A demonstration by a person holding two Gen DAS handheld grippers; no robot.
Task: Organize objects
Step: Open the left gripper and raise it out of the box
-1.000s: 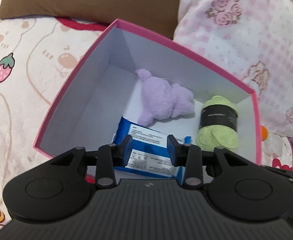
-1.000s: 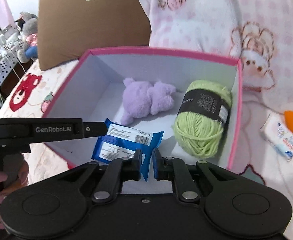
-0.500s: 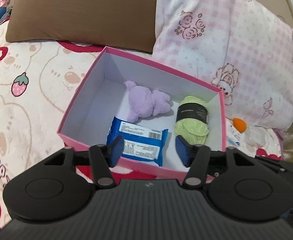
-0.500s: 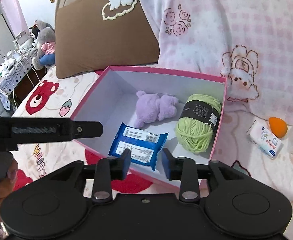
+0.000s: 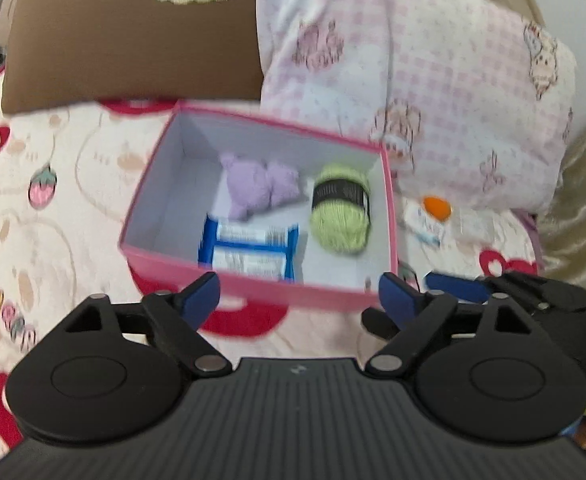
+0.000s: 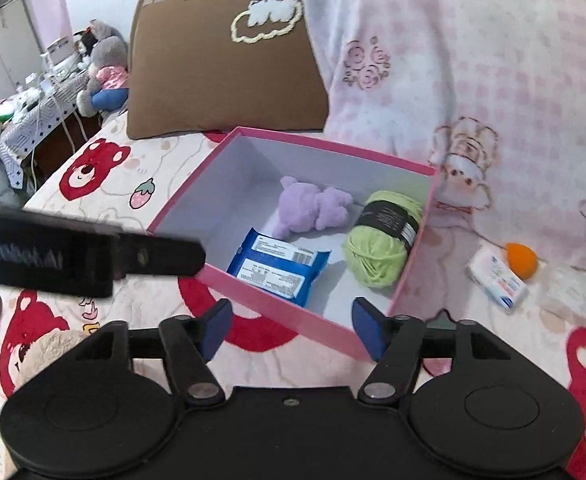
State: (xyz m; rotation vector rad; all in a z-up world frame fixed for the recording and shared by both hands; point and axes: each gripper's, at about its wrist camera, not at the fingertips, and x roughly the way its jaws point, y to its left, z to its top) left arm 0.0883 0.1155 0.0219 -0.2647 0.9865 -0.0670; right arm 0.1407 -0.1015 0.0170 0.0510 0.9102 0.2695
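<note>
A pink box (image 5: 253, 284) (image 6: 305, 316) with a white inside sits on the bed. It holds a purple plush toy (image 5: 259, 190) (image 6: 313, 206), a green yarn ball (image 5: 341, 208) (image 6: 381, 240) and a blue wipes packet (image 5: 249, 250) (image 6: 279, 266). My left gripper (image 5: 299, 296) is open and empty, in front of the box. My right gripper (image 6: 291, 324) is open and empty, at the box's near corner. An orange sponge (image 5: 436, 207) (image 6: 521, 258) and a small white packet (image 5: 423, 224) (image 6: 497, 280) lie right of the box.
A brown pillow (image 5: 129, 36) (image 6: 229, 68) and a pink checked pillow (image 5: 413, 80) (image 6: 473, 80) lie behind the box. The left gripper's body (image 6: 81, 256) crosses the left of the right wrist view. A clear wrapped item (image 6: 569, 292) lies by the white packet.
Both grippers have pulled back from inside the box and opened wider. The blue wipes packet, held a second ago, now lies loose in the box.
</note>
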